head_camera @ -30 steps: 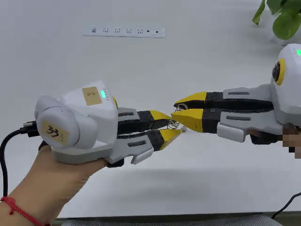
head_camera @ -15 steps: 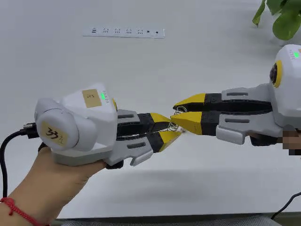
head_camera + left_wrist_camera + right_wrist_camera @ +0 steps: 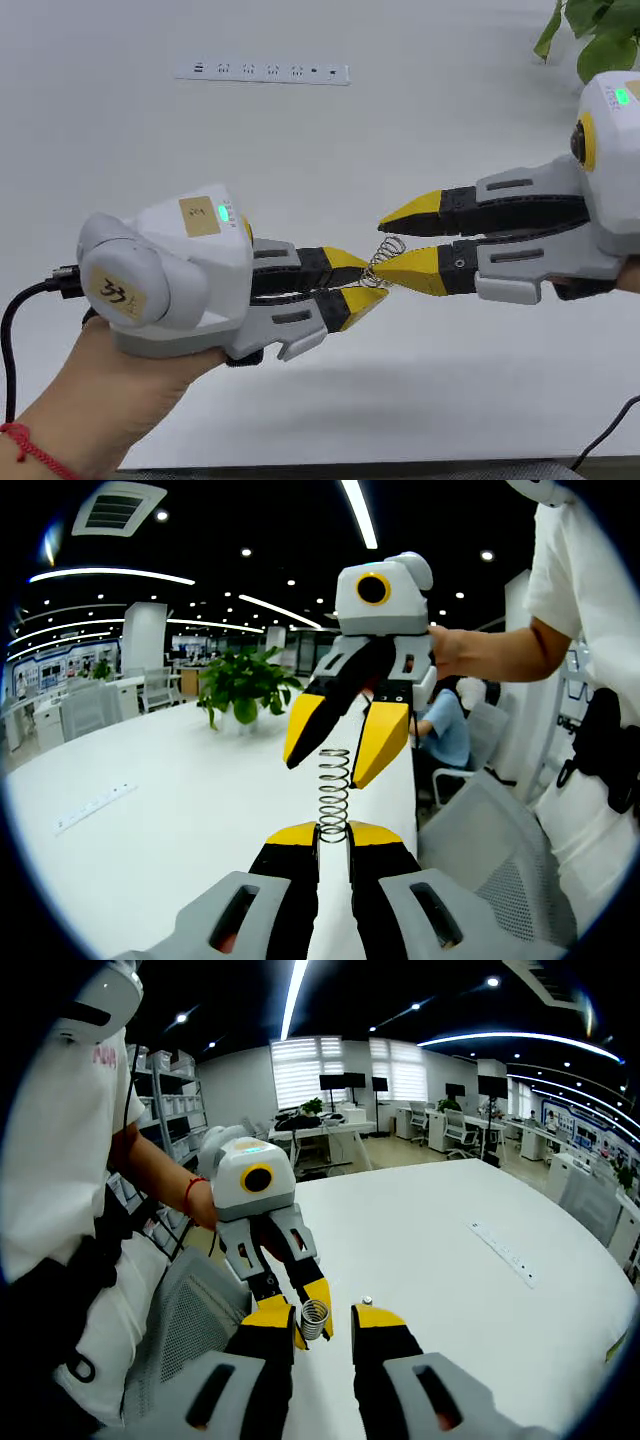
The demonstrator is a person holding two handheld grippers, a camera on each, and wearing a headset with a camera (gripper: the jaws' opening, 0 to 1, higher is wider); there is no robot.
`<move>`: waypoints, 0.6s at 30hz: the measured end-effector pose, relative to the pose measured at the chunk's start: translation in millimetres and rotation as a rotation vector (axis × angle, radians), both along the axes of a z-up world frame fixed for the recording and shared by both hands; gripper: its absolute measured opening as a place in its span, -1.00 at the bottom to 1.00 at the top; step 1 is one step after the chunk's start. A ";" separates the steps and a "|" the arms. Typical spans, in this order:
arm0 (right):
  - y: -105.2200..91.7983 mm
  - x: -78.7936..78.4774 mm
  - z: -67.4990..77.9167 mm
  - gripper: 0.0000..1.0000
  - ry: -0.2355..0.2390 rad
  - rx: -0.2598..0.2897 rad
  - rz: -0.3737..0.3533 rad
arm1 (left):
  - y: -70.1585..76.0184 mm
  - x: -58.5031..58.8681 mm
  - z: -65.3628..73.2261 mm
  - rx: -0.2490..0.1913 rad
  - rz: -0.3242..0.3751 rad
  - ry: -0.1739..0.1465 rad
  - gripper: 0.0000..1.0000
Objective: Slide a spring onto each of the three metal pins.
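Note:
A small steel coil spring slants up and to the right from the tips of my left gripper, which is shut on its lower end. In the left gripper view the spring rises straight out of the closed yellow jaws of the left gripper. My right gripper comes in from the right, open, with the spring's free end between its two fingers. In the right gripper view the spring shows end-on inside the right gripper, close to its left finger. I cannot tell whether a pin runs inside the coil.
A white power strip lies at the far side of the white table. Plant leaves hang in at the top right. A black cable trails from the left gripper. A grey chair stands by the table edge.
The right gripper has opened and drawn back a little to the right. The spring, squeezed between both sets of tips before, now stands out at full length from the left gripper.

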State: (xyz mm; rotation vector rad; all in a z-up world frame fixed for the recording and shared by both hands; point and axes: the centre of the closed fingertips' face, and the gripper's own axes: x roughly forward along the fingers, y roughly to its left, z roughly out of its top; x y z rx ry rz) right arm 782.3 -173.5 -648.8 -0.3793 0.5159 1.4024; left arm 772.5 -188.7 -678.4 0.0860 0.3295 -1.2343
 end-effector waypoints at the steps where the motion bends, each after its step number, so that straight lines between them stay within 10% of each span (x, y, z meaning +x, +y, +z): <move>1: 0.8 -2.0 1.2 -0.53 0.000 -0.018 0.025 | -0.3 -0.3 -0.1 0.000 -0.001 0.001 -0.79; 9: 5.0 -13.2 -9.4 -0.53 -0.058 -0.261 0.292 | -1.8 -1.5 -2.8 0.007 -0.007 0.002 -0.79; 18: 10.1 -16.4 -17.1 -0.63 -0.047 -0.364 0.415 | 0.5 -0.8 -4.3 0.004 -0.006 -0.001 -0.79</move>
